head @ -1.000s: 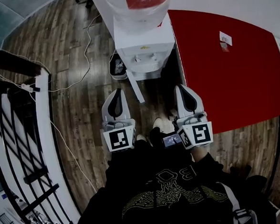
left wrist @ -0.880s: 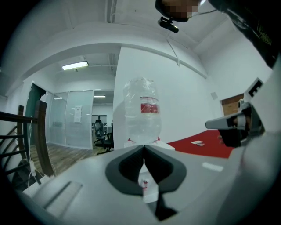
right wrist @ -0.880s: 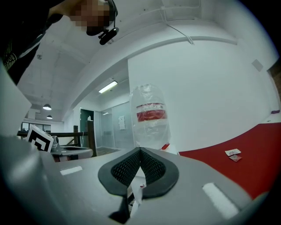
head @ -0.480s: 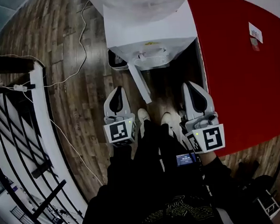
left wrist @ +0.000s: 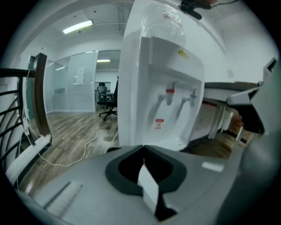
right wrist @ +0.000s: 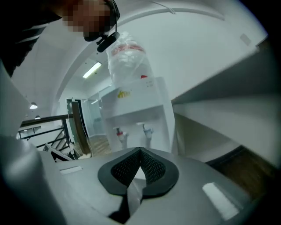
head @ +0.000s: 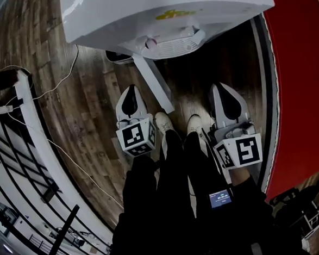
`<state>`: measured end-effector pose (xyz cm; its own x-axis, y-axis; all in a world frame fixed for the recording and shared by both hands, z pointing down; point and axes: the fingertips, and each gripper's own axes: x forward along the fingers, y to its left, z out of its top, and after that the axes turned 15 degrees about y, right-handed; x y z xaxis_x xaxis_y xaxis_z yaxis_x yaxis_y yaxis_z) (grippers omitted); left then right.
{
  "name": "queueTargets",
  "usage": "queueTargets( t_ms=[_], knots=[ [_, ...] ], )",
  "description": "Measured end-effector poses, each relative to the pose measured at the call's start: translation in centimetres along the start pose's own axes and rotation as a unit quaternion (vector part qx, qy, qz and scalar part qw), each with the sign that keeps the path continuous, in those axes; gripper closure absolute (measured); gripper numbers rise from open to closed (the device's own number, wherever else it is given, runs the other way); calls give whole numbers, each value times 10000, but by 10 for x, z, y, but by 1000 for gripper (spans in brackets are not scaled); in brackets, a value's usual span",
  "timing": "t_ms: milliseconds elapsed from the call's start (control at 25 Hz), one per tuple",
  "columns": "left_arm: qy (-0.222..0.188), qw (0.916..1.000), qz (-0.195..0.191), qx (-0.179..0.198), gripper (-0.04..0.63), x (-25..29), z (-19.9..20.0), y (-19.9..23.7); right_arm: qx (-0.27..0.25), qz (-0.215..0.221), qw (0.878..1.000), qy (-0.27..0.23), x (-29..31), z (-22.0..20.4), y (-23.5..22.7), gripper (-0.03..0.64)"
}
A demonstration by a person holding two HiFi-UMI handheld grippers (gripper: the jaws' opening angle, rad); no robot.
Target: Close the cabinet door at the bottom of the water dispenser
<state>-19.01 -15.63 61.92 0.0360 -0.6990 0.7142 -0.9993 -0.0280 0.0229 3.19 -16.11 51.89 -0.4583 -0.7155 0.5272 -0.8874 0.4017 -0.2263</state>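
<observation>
Plainly ajar: cabinet door [head: 154, 84]; left gripper [head: 131, 91], right gripper [head: 218, 88] closed, empty.

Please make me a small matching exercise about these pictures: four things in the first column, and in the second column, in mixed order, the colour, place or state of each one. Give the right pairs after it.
Column one
1. cabinet door
2. left tool
3. table top
4. shoes

Column two
A. red
B. open, sticking out from the bottom of the dispenser
C. side by side on the wooden floor
D. shut, with nothing in it

Right pairs: 1-B, 2-D, 3-A, 4-C
</observation>
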Motion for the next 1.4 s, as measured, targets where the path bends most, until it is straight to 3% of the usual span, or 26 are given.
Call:
queueTargets(
  t_ms=[120, 200, 320, 440, 600, 720, 960, 1120, 1280, 1400],
  knots=[
    [384, 9990, -176, -131, 588, 17, -37, 3, -115, -80, 9992, 367, 20, -35, -4, 618],
    [747, 9955, -357, -461, 588, 35, -60, 6, -158, -52, 9982, 568, 34, -53, -6, 618],
    [1295, 9836, -639, -1084, 588, 65, -93, 8, -175, 78, 9971, 742, 45, -70, -1, 618],
    [1529, 9718, -1021, -1476, 516, 88, -106, 5, -217, 187, 9957, 876, 50, -79, 5, 618],
    [1717, 9582, -1401, -1808, 364, 108, -113, -2, -177, 177, 9952, 949, 49, -90, 1, 618],
    [2021, 9453, -1539, -2045, 308, 122, -125, -5, -12, 96, 9958, 910, 48, -94, -8, 618],
    [2306, 9094, -2208, -2667, 311, 132, -135, -15, 164, 92, 9954, 944, 48, -97, -14, 618],
    [2322, 9052, -2443, -2589, 314, 137, -130, -25, 301, 80, 9951, 938, 46, -103, -15, 618],
    [2300, 9177, -2518, -2039, 316, 147, -116, -43, 337, 103, 9946, 979, 45, -110, -12, 618],
    [2291, 9168, -2587, -2002, 322, 156, -106, -56, 410, 66, 9948, 933, 43, -111, -14, 618]
  ],
)
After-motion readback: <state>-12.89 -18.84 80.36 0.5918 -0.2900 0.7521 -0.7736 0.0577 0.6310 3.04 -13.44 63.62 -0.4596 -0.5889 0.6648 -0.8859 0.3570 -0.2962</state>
